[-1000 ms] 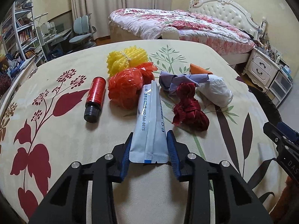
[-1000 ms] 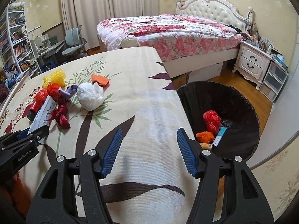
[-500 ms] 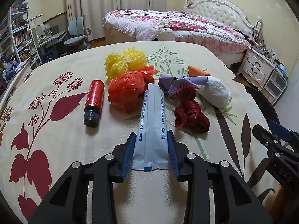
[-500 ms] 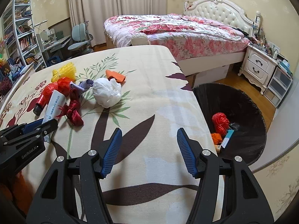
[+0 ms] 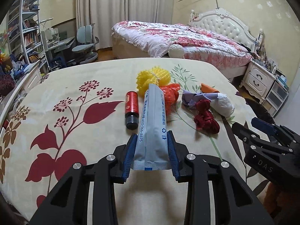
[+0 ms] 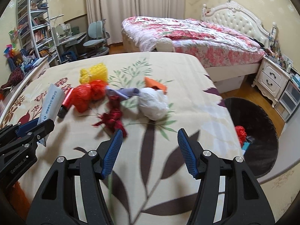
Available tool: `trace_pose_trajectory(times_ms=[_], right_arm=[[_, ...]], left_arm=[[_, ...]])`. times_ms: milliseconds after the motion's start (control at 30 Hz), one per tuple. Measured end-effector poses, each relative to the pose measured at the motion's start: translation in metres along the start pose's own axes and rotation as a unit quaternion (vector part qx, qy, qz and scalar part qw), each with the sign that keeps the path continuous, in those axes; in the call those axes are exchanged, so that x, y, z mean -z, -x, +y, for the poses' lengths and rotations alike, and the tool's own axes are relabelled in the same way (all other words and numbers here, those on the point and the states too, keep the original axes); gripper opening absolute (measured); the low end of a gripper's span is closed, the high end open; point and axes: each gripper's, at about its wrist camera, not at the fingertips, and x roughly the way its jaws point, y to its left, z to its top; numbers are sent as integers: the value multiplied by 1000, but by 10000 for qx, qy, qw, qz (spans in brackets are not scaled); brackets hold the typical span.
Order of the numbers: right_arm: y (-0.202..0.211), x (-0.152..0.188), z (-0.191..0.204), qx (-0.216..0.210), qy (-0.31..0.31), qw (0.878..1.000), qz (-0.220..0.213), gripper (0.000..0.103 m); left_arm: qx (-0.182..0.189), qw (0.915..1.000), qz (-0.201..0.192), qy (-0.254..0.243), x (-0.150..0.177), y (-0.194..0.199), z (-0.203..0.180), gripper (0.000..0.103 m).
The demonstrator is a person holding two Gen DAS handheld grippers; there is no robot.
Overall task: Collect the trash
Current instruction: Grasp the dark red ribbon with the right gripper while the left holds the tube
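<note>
Left gripper (image 5: 151,151) tilted down, clamping tube (image 5: 152,129) (raised)

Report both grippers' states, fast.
Left gripper: shut on the blue-grey pouch.
Right gripper: open, holding nothing.

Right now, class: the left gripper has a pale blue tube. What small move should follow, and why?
Probably carry the tube rightward toward the black bin. The left gripper is shut on its flat end, its tip raised off the bedspread, and the bin beside the bed already holds trash.
</note>
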Motion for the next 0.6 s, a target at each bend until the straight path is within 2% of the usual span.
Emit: trace_pose_trajectory(times_ms=[167, 367, 533, 600], right_arm=[[-14, -7, 26, -167, 217, 9996, 74, 60], [-40, -12, 39, -194, 233, 9990, 328, 59], [-46, -11, 42, -234, 256, 9982, 491, 30], [-44, -10, 41, -235, 252, 9982, 489, 24]], left_arm=[[-261, 9996, -81, 103, 2, 3, 24, 35], [-482, 9986, -17, 238, 4, -3, 46, 35], [-505, 9983, 46, 286, 8, -6, 51, 35], [-511, 9983, 34, 278, 8, -6, 50, 35]])
